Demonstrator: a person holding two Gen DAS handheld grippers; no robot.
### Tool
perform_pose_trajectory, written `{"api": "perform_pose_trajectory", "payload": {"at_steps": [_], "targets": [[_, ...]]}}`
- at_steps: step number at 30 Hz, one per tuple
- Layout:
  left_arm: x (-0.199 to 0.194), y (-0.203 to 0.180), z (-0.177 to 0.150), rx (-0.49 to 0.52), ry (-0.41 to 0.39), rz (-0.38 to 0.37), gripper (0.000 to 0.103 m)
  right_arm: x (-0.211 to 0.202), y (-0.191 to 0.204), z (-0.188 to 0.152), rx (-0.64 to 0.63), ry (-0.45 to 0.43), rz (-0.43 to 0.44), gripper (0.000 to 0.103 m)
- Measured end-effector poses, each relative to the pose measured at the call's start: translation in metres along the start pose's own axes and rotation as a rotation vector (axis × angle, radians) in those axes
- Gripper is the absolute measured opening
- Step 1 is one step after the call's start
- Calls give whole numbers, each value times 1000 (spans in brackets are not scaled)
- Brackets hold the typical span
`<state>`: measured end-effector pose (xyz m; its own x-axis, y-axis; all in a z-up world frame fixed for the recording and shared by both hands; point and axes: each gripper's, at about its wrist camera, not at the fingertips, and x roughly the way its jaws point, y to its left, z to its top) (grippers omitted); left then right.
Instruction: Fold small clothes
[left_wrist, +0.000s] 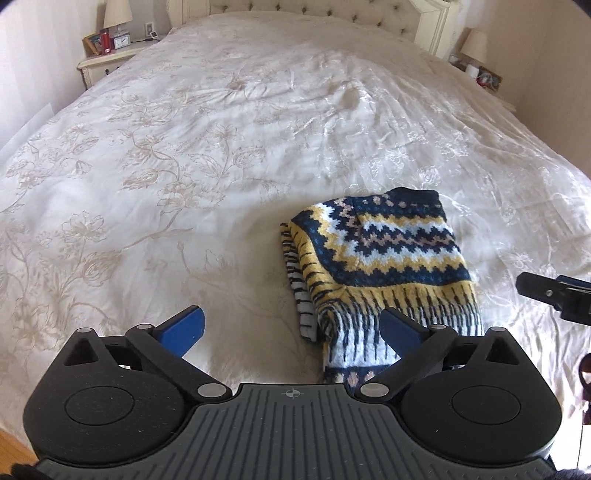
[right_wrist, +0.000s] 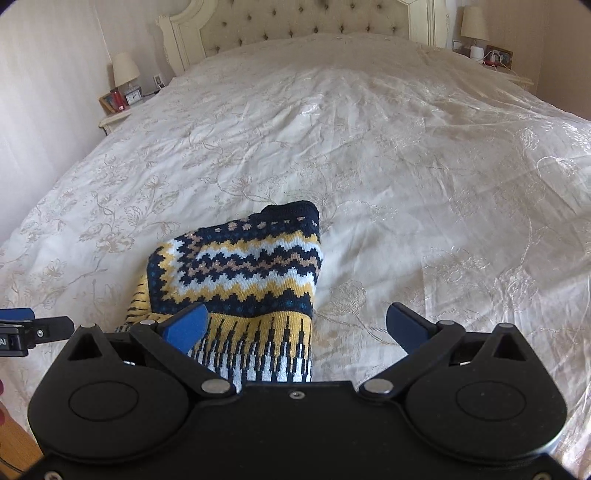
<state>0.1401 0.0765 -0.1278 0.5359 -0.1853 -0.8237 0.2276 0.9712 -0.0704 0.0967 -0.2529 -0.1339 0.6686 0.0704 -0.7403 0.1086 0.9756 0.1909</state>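
A wide bed (left_wrist: 221, 147) under a cream floral-embroidered coverlet fills the room, its tufted cream headboard (right_wrist: 306, 22) at twelve o'clock. Cream nightstands with shaded lamps (left_wrist: 117, 13) flank it at ten and two. Pale walls, soft daylight.

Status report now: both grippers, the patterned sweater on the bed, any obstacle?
Left gripper open, empty. Right gripper open, empty. Sweater folded, lying on the bedspread. Nothing in the way.

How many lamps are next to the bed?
2. One lamp stands on the nightstand at the left of the headboard, and another lamp stands on the nightstand at the right. Others may be outside these views.
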Motion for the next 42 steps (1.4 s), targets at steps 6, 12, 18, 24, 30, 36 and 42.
{"api": "perform_pose_trajectory", "payload": {"at_steps": [6,12,18,24,30,36,42], "targets": [[-41,-28,-9,-26,-15,60,102,-39,-10,-3,-14,-5,2,102],[-74,-51,-13,-50,-47,181,102,-78,-10,-10,-53,-69,79,102],[-83,-66,-17,-19,4,254,101,-98,5,-13,-81,-58,-17,102],[-90,-68,-28,-41,29,180,101,-101,5,-15,-42,16,4,102],[-90,-72,-37,-46,61,176,101,-106,5,-20,-55,24,-6,102],[-90,-74,-44,-48,82,174,101,-108,1,-26,-45,41,-5,102],[-90,-78,-47,-35,92,176,101,-109,-1,-31,-36,50,-3,102]]}}
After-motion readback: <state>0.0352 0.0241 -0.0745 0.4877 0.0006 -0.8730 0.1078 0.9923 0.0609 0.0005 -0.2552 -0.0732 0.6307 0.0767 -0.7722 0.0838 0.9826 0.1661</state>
